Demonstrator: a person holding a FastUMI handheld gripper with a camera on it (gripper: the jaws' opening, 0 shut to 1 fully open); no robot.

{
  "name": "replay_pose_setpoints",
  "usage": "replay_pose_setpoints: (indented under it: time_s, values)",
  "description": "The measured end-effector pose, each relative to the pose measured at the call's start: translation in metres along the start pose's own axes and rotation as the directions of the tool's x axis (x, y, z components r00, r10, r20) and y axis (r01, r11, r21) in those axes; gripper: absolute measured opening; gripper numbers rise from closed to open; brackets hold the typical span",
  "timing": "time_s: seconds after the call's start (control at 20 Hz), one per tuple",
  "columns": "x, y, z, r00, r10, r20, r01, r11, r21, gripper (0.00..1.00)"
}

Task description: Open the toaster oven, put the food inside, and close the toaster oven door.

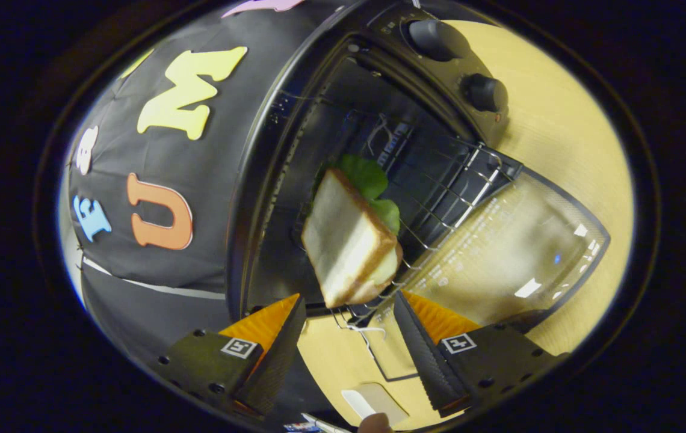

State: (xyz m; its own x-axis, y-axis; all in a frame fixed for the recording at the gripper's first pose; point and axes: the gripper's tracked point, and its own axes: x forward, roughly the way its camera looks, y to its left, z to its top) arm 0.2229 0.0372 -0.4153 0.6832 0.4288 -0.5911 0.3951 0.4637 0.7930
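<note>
Gripper camera, rolled hard to one side, close before the open toaster oven (343,150).

The fisheye lens looks forward along the gripper (349,313), fingers spread apart at 6 o'clock, into the oven cavity at 12 o'clock; the lowered glass door (511,252) stretches toward 3 o'clock over the wooden table (565,144).

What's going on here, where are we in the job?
The toaster oven is open, its glass door folded down flat on the wooden table. A sandwich with lettuce sits on the wire rack at the oven's mouth, just ahead of the gripper. The jaws stand open, apart from the sandwich and not pressing on it. The food looks placed or nearly so; the door is not yet closed.
</note>
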Motion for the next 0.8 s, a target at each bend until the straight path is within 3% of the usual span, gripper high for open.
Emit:
replay_pose_setpoints:
  time_s: [0.25, 0.45, 0.6, 0.8]
  values:
    - [-0.041, -0.007, -0.016, 0.998, -0.051, -0.036, 0.045, 0.987, -0.155, 0.96]
    - [-0.075, -0.016, -0.03, 0.995, -0.087, -0.048, 0.067, 0.945, -0.319, 0.96]
    - [-0.09, -0.031, -0.038, 0.993, -0.116, -0.036, 0.087, 0.885, -0.457, 0.96]
    - [-0.095, -0.071, -0.042, 0.977, -0.212, 0.015, 0.18, 0.787, -0.59, 1.0]
